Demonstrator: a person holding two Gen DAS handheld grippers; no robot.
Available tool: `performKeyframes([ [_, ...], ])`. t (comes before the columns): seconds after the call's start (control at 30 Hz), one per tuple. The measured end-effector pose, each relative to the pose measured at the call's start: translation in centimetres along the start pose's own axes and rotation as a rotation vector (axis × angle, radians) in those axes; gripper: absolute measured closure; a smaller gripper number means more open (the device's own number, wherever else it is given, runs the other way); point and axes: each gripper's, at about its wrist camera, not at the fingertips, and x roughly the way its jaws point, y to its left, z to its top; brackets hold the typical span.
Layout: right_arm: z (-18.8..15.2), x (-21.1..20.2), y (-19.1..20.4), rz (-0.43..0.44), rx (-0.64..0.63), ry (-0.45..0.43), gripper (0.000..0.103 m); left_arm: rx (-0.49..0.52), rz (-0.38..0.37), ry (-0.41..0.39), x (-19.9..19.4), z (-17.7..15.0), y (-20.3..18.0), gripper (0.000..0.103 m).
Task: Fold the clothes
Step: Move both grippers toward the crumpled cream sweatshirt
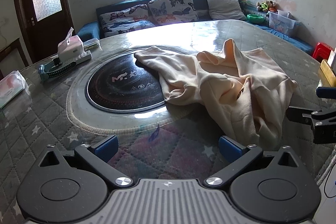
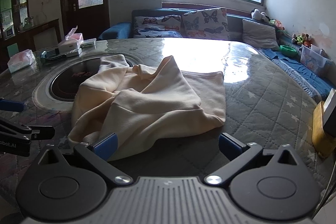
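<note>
A cream sweatshirt (image 1: 226, 85) is lying crumpled across the centre and right of the left wrist view, one sleeve trailing up-left over the black induction cooktop (image 1: 121, 87) sunk into the table (image 1: 42, 119). In the right wrist view the same sweatshirt (image 2: 151, 102) is filling the middle of the frame, its near hem lying just beside the left blue pad.

The left gripper (image 1: 168, 147) is hovering low at the bottom centre of its view with its jaws spread wide and nothing between them. The right gripper (image 2: 167, 145) is likewise standing wide and empty, right at the garment's near edge.

Likely trouble from here: the cloth is bunched in several overlapping layers, so a pinch at the hem is probably going to catch two layers at once and drag the whole heap instead of spreading it. The table's glossy cover looks slippery, so the garment may be sliding rather than unfolding. The sleeve could be snagging on the cooktop's raised rim. A wide sweep to the left risks knocking the tissue box (image 1: 70, 45) at the upper left.

As for containers, that box is showing a tissue poking out of its top; a clear storage bin (image 1: 282, 22) at the upper right is holding something I cannot make out
</note>
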Motion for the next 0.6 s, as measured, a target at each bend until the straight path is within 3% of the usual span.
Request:
performKeyframes([
  [0.6,0.8,1.4,0.0,0.02,-0.002,0.012,0.0,0.016,-0.007,-0.006,0.3,1.4,-0.7,0.0],
])
